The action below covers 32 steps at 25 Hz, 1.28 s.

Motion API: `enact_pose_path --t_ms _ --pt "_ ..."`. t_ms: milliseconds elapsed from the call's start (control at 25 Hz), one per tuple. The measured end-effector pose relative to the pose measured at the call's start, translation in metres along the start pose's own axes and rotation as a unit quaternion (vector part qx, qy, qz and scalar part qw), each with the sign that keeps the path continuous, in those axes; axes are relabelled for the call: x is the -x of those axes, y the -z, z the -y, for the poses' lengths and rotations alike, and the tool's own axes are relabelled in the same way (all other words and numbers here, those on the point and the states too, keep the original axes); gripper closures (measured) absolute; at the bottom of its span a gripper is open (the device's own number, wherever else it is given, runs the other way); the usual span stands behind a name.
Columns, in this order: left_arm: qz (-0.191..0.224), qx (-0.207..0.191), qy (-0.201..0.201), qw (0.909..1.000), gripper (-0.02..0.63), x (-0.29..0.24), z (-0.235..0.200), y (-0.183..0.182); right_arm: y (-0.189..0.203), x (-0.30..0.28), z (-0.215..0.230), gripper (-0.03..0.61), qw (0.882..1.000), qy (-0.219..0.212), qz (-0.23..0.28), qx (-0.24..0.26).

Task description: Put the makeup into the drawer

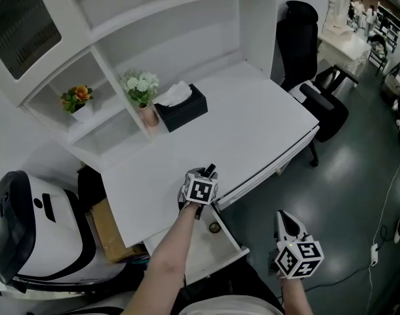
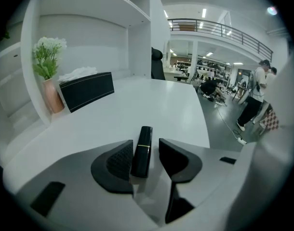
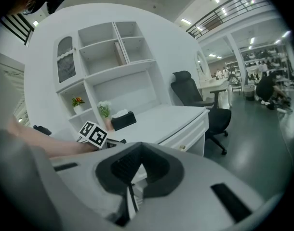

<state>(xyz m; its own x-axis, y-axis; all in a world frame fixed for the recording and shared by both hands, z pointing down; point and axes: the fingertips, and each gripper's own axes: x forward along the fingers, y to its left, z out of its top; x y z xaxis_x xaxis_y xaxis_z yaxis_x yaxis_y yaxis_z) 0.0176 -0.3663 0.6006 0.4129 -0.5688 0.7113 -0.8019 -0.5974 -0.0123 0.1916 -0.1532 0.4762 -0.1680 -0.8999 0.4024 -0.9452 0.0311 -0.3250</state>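
A slim black lipstick tube (image 2: 141,150) with a gold band lies on the white desk (image 1: 252,130), near its front edge. My left gripper (image 1: 210,170) points down at it, jaws on either side. In the left gripper view the left gripper (image 2: 146,147) has its left pad against the tube, while a gap shows at the right pad. Below the desk's front edge a white drawer (image 1: 227,249) stands pulled out, with a small round thing (image 1: 214,227) inside. My right gripper (image 1: 286,220) hangs off the desk to the right of the drawer. Its jaws (image 3: 139,150) are together with nothing in them.
A black tissue box (image 1: 181,108) and a vase of white flowers (image 1: 143,94) stand at the back of the desk by the shelves. A black office chair (image 1: 311,90) is at the right end. A cardboard box (image 1: 108,231) sits on the floor at left.
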Motion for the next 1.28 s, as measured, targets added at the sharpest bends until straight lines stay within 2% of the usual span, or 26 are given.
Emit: enact_pose_path --t_ms 240,520,640,920,1160,1280 --pt "-0.001 -0.029 0.005 0.9996 0.509 -0.001 0.009 -0.002 -0.002 0.002 0.002 0.577 1.0 0.001 0.003 -0.006" --pt "-0.005 -0.013 -0.008 0.9999 0.512 0.004 0.009 0.0 0.001 0.007 -0.002 0.576 1.0 -0.006 0.004 -0.008" --pt "-0.005 -0.003 0.006 1.0 0.512 0.012 0.019 0.008 0.001 0.009 -0.005 0.576 1.0 -0.011 0.005 -0.007" --pt "0.05 0.008 0.019 0.9985 0.512 0.056 0.031 0.01 0.001 0.007 -0.019 0.576 1.0 -0.026 0.004 -0.002" --pt "0.1 -0.004 0.01 0.995 0.512 0.106 0.031 -0.001 0.003 0.006 -0.039 0.576 0.999 -0.045 0.006 0.002" --pt "0.124 0.003 0.01 0.9922 0.512 0.132 0.031 -0.003 0.005 0.005 -0.052 0.575 0.998 -0.056 0.003 0.008"
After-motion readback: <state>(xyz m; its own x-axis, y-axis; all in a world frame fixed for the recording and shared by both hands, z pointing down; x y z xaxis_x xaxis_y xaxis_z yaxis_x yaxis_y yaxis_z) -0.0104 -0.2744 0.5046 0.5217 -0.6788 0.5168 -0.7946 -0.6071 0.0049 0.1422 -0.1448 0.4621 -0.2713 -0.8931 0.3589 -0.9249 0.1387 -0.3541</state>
